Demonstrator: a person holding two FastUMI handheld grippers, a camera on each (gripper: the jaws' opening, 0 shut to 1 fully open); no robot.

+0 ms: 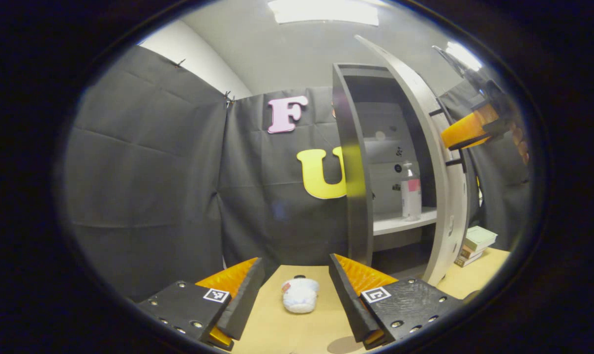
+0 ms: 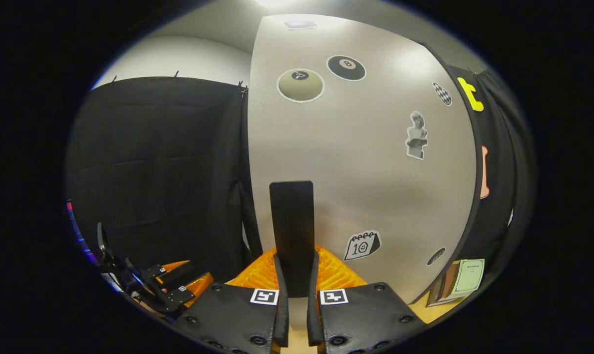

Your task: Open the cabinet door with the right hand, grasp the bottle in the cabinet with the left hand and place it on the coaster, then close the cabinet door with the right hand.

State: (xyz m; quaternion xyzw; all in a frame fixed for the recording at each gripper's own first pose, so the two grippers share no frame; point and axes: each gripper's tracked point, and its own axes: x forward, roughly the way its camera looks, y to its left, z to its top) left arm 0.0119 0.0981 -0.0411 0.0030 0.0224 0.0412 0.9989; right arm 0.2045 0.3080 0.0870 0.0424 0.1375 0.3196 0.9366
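The right gripper (image 2: pixel 294 275) pinches the door handle (image 2: pixel 292 221), fingers closed on it. The left gripper (image 1: pixel 294 285) waits wide open and empty; it should approach the bottle (image 1: pixel 411 191), right of centre, squarely once the cabinet door (image 1: pixel 425 147) clears.

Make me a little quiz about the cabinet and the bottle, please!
1. True or false: the cabinet door is open.
2. What is the right gripper clamped on? A) the bottle B) the door handle C) the books
3. Where does the bottle stand?

Key:
1. True.
2. B.
3. Upright on the cabinet shelf, ungrasped; the left gripper is open, low over the table.
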